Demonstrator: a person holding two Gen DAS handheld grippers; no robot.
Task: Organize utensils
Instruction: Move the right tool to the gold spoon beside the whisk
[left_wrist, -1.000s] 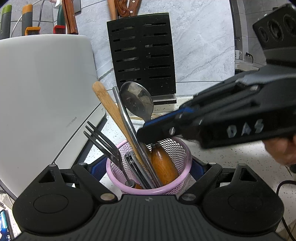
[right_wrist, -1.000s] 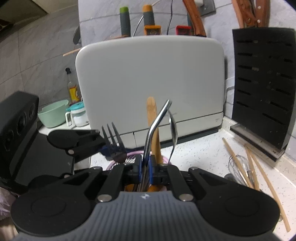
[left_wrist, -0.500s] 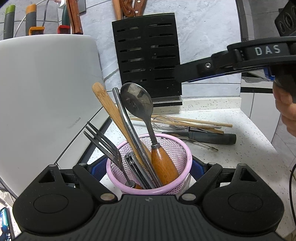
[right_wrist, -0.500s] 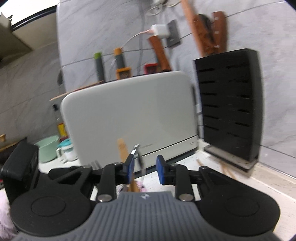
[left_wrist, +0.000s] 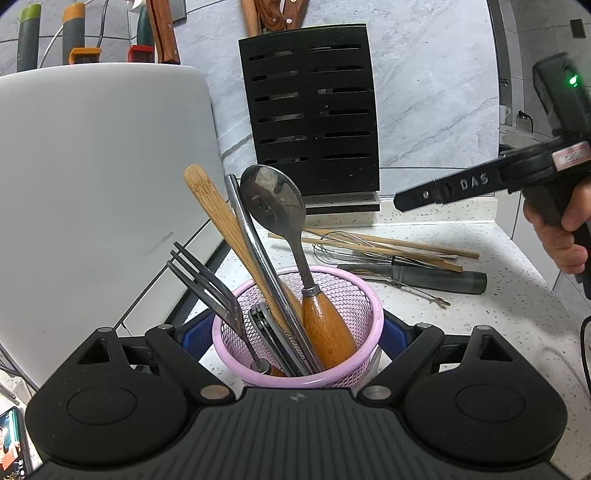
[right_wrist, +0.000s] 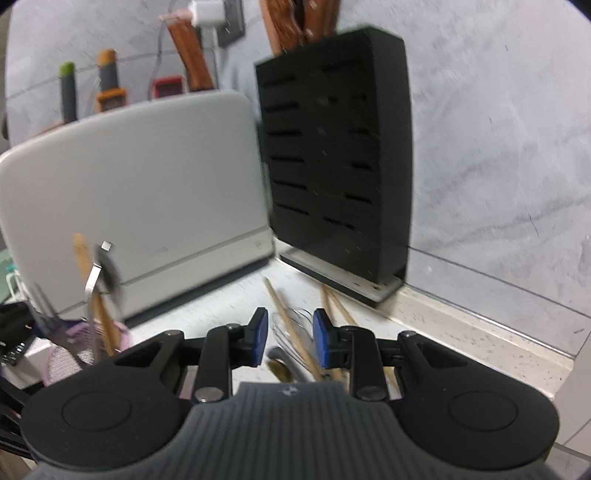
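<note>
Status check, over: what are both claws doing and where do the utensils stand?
Left claw shut on pink cup. Right claw open, empty, over chopsticks and whisk on counter. Spoon, fork in cup. Path clear.

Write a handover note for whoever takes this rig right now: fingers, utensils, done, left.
Left gripper: fingers clamp the sides of the pink mesh cup, steadying it on the counter.
Right gripper: fingers apart and empty, having just opened; it hangs above the loose pile.
In the cup: wooden-handled spoon, fork, bamboo stick, flat metal handle.
On the counter before the black knife block: whisk and chopsticks; the blurred right view also shows a spoon-like bowl.
Done: several utensils are in the cup.
Left: move the loose pieces into the cup, probably chopsticks first.
</note>
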